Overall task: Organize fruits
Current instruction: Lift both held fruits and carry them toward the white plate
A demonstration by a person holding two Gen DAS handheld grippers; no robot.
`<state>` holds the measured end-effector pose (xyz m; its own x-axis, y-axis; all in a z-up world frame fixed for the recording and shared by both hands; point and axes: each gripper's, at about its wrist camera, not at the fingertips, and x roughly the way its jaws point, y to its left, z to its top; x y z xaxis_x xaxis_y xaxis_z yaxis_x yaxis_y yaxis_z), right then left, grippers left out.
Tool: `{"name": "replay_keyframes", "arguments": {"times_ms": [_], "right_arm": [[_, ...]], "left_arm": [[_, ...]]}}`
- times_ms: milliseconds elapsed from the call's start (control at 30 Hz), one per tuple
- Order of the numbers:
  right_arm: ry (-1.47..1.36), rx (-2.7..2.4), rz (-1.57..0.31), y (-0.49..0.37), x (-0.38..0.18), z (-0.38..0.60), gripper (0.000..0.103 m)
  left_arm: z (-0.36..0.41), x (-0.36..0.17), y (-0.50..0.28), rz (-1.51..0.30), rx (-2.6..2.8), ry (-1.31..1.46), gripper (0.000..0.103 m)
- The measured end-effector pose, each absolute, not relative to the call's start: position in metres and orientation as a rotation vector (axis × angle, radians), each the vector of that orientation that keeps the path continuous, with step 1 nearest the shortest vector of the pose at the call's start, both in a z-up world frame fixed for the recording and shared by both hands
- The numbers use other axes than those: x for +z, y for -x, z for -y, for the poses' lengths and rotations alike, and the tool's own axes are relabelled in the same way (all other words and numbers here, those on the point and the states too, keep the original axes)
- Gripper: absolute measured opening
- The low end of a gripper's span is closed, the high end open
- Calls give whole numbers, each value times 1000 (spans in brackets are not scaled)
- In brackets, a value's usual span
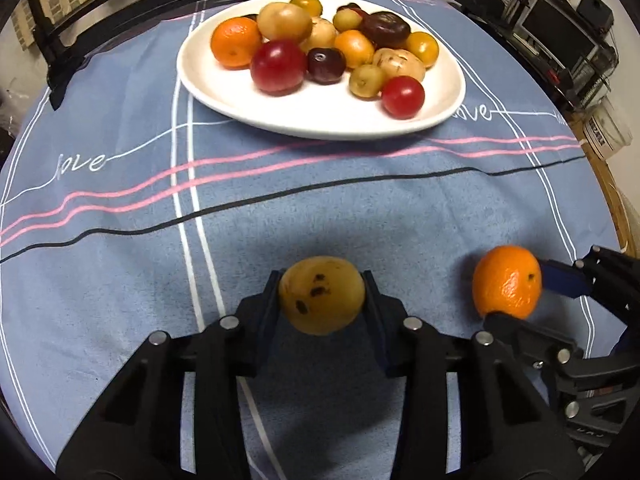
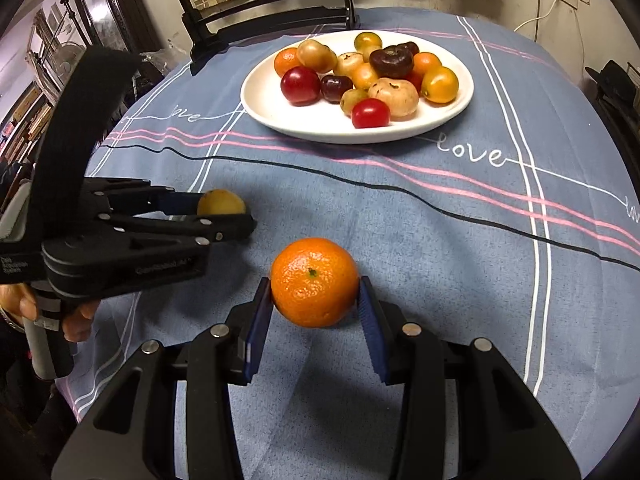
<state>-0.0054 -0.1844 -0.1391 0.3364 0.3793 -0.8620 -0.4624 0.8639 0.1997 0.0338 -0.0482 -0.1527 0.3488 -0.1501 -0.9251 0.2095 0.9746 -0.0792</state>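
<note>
I am holding the left tongs point(image 1: 322, 294) over the near part of the worktop point(image 1: 120, 280), and they are gripping a yellow fruit point(image 1: 322, 294) with dark spots; both pads are pressing its sides, the jaws standing only as wide as the fruit. To its right, the right tongs point(image 2: 316, 300) are clamping an orange point(image 2: 315, 282), stem end facing up toward me, blue pads touching both flanks, again narrowly parted. The two fruits are sitting near each other at the near edge, the yellow one to the left of the orange. Both pairs of tongs are pointing steeply down at the blue cloth point(image 2: 440, 240).

The white plate point(image 2: 280, 120) is lying straight ahead toward the far edge, well apart from both tongs, heaped with red, yellow, dark and orange fruits. I am judging that any carry between here and the plate is running over open cloth; nothing is standing between. The black stand point(image 2: 272, 12) behind the plate is staying clear of that path. The main risk, I think, is the two tongs crowding each other.
</note>
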Motion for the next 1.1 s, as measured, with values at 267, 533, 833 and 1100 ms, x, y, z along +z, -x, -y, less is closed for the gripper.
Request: {"name": "replay_keyframes", "arguments": {"times_ms": [267, 533, 833, 1100], "right_arm": [[111, 562, -1104, 13, -139, 179, 43], [92, 585, -1048, 19, -115, 177, 43], [76, 607, -984, 22, -87, 179, 43], [71, 612, -1060, 29, -116, 180, 43]], "left_arm": [[49, -131, -26, -1160, -181, -93, 40], [48, -99, -7, -1107, -172, -96, 40], [52, -72, 3, -1051, -166, -109, 40], [55, -94, 3, -1112, -166, -117, 40]]}}
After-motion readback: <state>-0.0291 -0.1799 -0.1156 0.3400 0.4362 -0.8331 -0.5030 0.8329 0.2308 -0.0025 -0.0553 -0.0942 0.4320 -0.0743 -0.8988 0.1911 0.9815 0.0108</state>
